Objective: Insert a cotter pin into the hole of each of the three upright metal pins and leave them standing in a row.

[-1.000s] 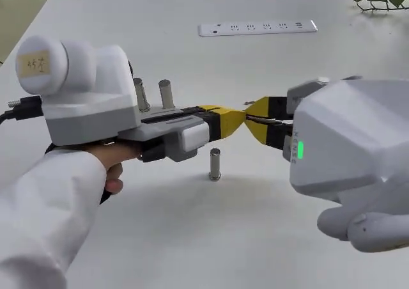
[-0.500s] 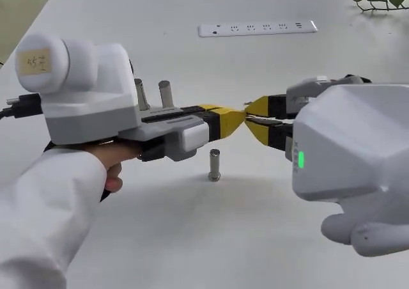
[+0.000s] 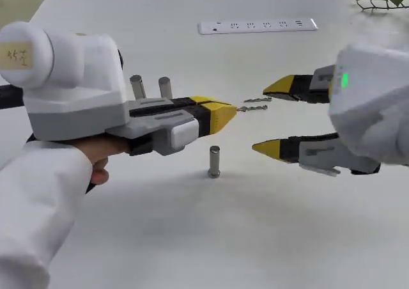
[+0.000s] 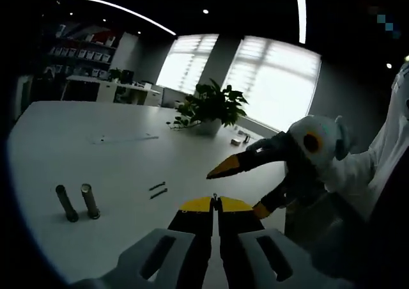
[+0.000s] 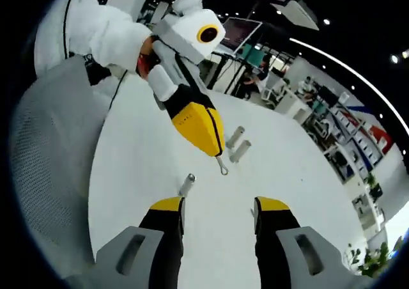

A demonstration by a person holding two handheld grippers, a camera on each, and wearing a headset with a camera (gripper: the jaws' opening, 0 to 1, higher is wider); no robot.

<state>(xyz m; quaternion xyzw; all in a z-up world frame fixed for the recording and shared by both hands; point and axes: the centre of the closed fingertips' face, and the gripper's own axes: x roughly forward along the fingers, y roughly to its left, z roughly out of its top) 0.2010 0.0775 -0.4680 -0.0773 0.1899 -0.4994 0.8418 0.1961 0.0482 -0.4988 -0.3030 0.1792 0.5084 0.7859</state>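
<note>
Opened wide and drawn back, my right yellow-tipped claw [image 3: 260, 119] holds nothing; my left yellow-tipped claw [image 3: 227, 112], closed, pinches the thin silver wire cotter pin [image 3: 252, 108] in the air near the short grey upright metal pin [image 3: 215, 162].

Broad white matte tabletop [image 3: 192, 238], long white power strip [image 3: 257, 27] at its far side, green leafy potted plant [image 4: 211, 107] beyond, tall bright windows with blinds [image 4: 275, 78], curved ceiling light strip [image 4: 115, 9]
</note>
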